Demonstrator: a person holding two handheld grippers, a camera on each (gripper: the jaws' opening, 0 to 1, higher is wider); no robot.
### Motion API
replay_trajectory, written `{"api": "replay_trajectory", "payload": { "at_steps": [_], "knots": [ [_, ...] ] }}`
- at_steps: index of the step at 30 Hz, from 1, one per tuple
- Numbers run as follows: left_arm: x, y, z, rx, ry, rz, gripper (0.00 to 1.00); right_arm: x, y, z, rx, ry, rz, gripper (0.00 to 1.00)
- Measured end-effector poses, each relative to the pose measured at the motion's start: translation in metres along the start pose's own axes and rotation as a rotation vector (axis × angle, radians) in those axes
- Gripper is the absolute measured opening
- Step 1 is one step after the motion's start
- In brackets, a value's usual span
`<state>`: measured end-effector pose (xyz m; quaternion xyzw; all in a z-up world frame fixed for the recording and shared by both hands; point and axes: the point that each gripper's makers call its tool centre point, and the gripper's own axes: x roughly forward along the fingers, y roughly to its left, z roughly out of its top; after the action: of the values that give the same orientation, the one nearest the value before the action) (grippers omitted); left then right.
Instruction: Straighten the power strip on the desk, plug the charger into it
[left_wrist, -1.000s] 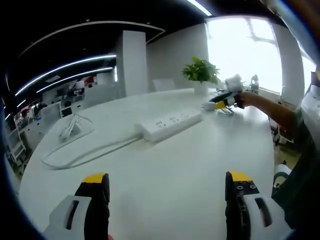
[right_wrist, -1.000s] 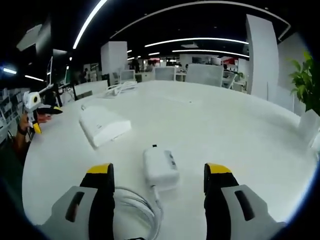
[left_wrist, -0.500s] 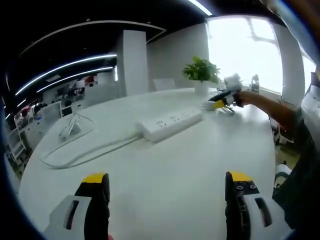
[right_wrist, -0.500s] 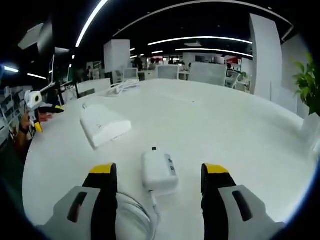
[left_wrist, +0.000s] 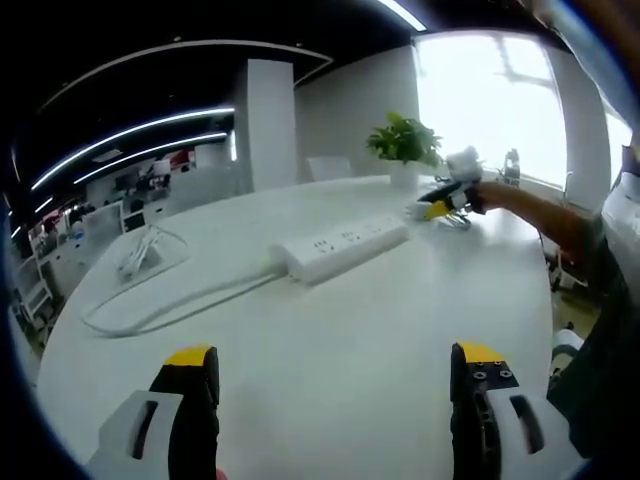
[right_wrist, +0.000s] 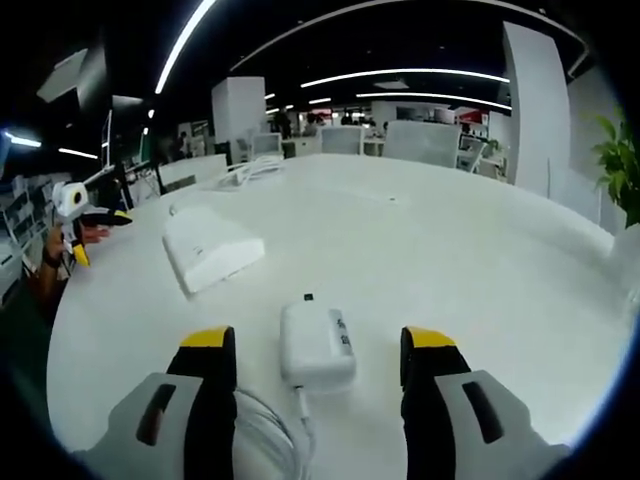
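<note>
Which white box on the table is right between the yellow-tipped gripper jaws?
The charger, small, with its cord trailing back; the long power strip lies farther off to the left.

White round table under everything. Potted plant in a white pot at the table's far edge, near a bright window. A wire stand sits on the table at left, well apart from the plant. White pillar behind the table, ceiling light strips beyond. In the right gripper view: office chairs at the table's far edge, another pillar behind, light strips overhead, plant leaves at right.
</note>
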<state>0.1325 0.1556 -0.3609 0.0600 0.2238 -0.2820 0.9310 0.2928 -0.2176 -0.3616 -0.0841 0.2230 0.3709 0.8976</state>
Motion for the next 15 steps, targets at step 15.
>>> {"api": "replay_trajectory", "payload": {
  "at_steps": [15],
  "knots": [
    [-0.0004, 0.0007, -0.0011, -0.003, 0.002, 0.005, 0.99, 0.0014, 0.0056, -0.0026, 0.003, 0.002, 0.024, 0.59]
  ]
}}
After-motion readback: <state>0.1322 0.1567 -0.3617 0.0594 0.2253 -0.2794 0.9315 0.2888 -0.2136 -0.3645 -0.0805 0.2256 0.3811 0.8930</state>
